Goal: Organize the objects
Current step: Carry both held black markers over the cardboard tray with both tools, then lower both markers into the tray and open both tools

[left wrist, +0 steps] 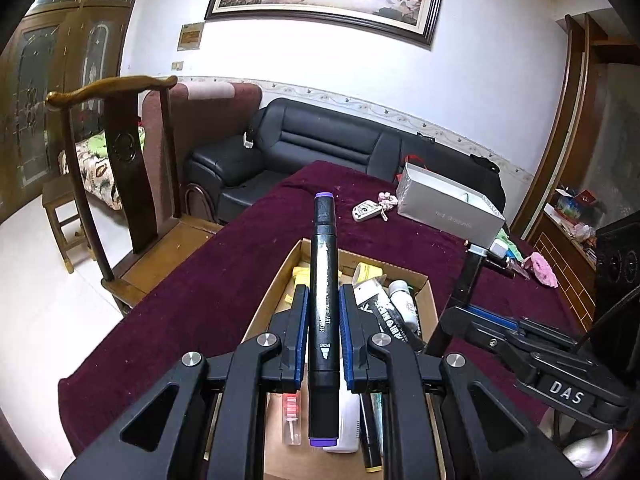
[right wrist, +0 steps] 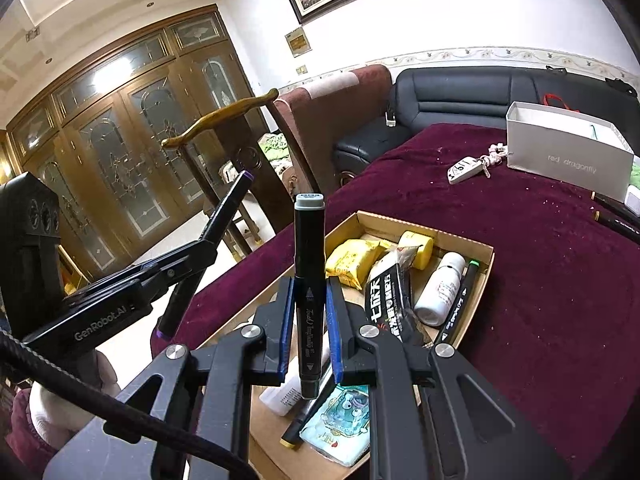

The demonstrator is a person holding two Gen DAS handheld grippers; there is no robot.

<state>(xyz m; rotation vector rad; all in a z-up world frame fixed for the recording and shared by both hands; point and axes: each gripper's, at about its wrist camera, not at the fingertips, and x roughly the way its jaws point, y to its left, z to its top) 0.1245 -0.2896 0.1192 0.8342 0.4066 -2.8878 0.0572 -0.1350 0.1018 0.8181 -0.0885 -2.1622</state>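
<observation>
My left gripper (left wrist: 324, 300) is shut on a black marker with purple caps (left wrist: 323, 304), held upright above the open cardboard box (left wrist: 416, 280). In the right wrist view that same purple marker (right wrist: 228, 208) and left gripper (right wrist: 196, 252) show at the left. My right gripper (right wrist: 308, 296) is shut on a black marker with a grey cap (right wrist: 308, 280), also over the cardboard box (right wrist: 484, 252). The right gripper (left wrist: 476, 256) appears in the left wrist view at the right. The box holds a white bottle (right wrist: 440, 288), yellow packets (right wrist: 352, 256), a black pouch (right wrist: 390, 296) and other markers.
The box sits on a table with a dark red cloth (right wrist: 540, 280). A grey shoe box (right wrist: 568, 148) and a key fob (right wrist: 466, 170) lie farther back. A wooden chair (left wrist: 120, 184) stands left of the table, a black sofa (left wrist: 312, 140) behind it.
</observation>
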